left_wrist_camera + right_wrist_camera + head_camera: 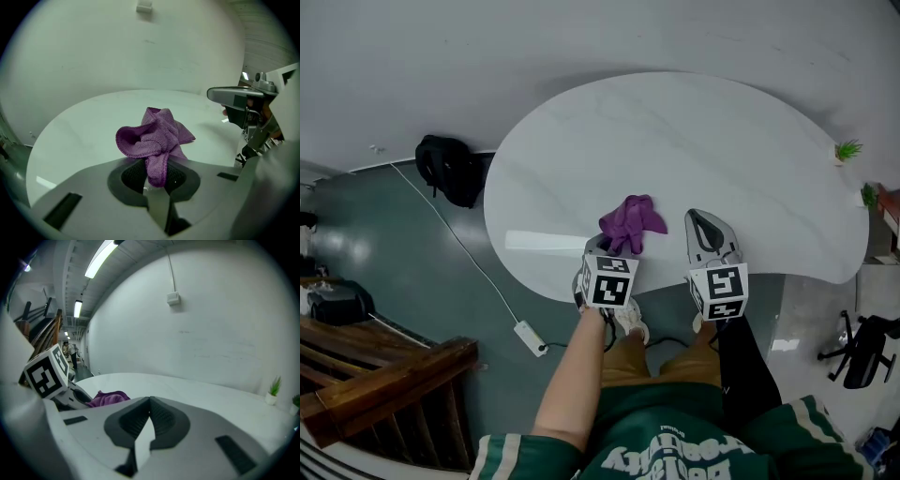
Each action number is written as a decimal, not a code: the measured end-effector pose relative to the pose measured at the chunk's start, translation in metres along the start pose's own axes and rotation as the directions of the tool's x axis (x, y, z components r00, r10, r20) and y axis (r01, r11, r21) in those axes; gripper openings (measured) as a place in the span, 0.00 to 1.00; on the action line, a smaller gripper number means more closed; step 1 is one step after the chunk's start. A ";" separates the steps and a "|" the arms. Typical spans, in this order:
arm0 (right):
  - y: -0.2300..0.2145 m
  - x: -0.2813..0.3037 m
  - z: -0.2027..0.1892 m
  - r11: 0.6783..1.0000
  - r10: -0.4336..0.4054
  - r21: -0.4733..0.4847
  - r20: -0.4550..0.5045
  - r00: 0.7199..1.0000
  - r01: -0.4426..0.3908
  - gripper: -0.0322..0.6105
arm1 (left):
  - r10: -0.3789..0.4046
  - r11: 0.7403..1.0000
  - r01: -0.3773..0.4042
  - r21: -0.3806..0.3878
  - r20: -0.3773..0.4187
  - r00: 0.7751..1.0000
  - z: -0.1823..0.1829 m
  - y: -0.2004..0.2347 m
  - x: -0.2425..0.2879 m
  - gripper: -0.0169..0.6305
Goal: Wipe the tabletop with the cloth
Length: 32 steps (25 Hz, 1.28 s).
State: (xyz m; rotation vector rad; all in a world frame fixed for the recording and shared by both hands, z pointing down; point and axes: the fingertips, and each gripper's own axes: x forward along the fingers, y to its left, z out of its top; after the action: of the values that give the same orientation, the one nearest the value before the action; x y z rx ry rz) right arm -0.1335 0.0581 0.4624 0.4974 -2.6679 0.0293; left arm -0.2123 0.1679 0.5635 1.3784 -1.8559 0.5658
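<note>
The left gripper (157, 180) grasps the near end of the cloth (154, 136), bunched just beyond it over the tabletop (694, 141), while the right gripper (149, 416), clenched on nothing, sits to its right.

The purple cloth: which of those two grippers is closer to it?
Left. The left gripper has the cloth pinched between its fingers. The right gripper hangs shut and empty to the cloth's right, apart from it.

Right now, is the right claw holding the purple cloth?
No, the cloth is pinched in the left claw, while the right claw is shut and empty.
</note>
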 end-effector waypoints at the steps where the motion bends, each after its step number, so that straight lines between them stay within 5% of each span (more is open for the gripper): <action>1: 0.013 0.004 0.004 1.000 0.010 -0.004 0.003 1.000 -0.010 0.06 | 0.015 1.000 -0.015 -0.008 -0.001 1.000 -0.007 0.015 -0.007 0.11; 10: 0.124 0.037 0.031 0.990 0.136 -0.051 0.012 0.991 -0.135 0.06 | 0.158 0.980 -0.159 -0.121 -0.016 0.987 -0.069 0.138 -0.067 0.11; 18: 0.183 0.049 0.044 0.971 0.211 -0.112 -0.007 0.977 -0.210 0.06 | 0.312 0.915 -0.314 -0.255 -0.047 0.949 -0.119 0.232 -0.116 0.11; 26: 0.189 0.045 0.046 0.959 0.224 -0.171 -0.037 0.974 -0.227 0.06 | 0.398 0.880 -0.393 -0.265 -0.036 0.917 -0.132 0.262 -0.133 0.11; 32: 0.161 0.038 0.043 0.966 0.187 -0.174 -0.040 0.981 -0.191 0.06 | 0.348 0.909 -0.306 -0.282 0.111 0.931 -0.110 0.233 -0.148 0.11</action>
State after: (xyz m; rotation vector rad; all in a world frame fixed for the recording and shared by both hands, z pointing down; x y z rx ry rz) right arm -0.2397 0.1916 0.4476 0.1832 -2.6543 -0.1447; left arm -0.3773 0.4137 0.5366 0.9666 -2.2241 0.3645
